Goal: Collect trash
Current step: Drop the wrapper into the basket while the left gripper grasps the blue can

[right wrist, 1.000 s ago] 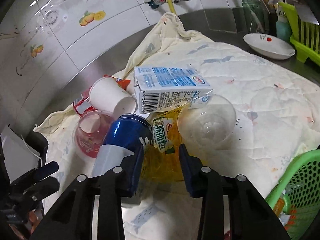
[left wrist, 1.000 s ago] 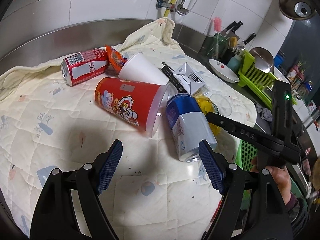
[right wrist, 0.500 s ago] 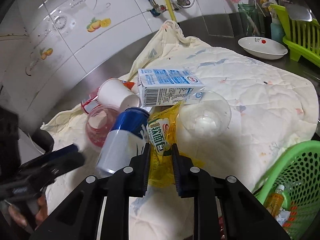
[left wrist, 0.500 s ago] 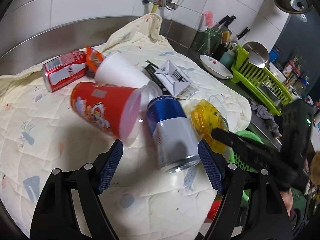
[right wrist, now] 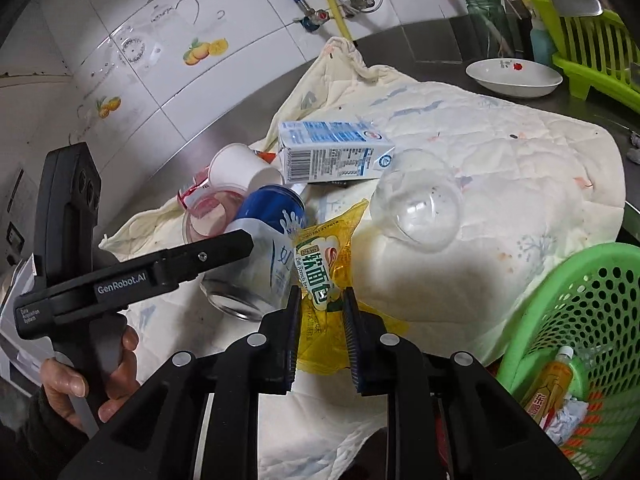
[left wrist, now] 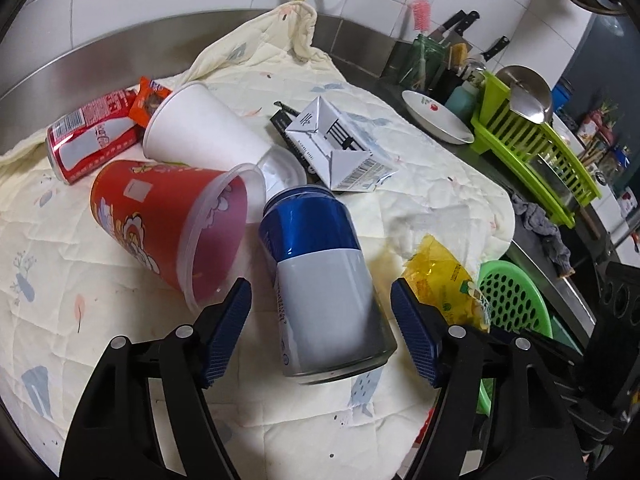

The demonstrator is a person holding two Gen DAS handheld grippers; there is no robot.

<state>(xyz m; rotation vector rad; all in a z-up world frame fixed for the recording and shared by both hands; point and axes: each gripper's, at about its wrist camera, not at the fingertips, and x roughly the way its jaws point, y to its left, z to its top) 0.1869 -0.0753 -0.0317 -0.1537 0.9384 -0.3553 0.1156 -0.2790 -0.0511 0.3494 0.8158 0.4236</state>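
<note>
A blue and silver can (left wrist: 320,276) lies on its side on the quilted cloth (left wrist: 80,320). My left gripper (left wrist: 320,320) straddles its near end with its jaws closing; a gap still shows at each pad. My right gripper (right wrist: 322,304) is shut on a yellow wrapper (right wrist: 320,264), lifted near the green basket (right wrist: 580,304). The wrapper (left wrist: 440,272) also shows right of the can. A red cup (left wrist: 168,224), a white paper cup (left wrist: 200,132), a red cola can (left wrist: 88,136), a milk carton (right wrist: 332,152) and a clear dome lid (right wrist: 416,204) lie behind.
The basket holds a small bottle (right wrist: 556,384) and crumpled scraps. On the steel counter beyond the cloth stand a white dish (left wrist: 436,120), a green dish rack (left wrist: 532,136) and a knife holder (left wrist: 456,64). A person's hand (right wrist: 80,376) holds the left gripper's handle.
My left gripper moved forward until the can lay between its fingers. The right jaws closed on the yellow wrapper and drew it back from the pile toward the basket.
</note>
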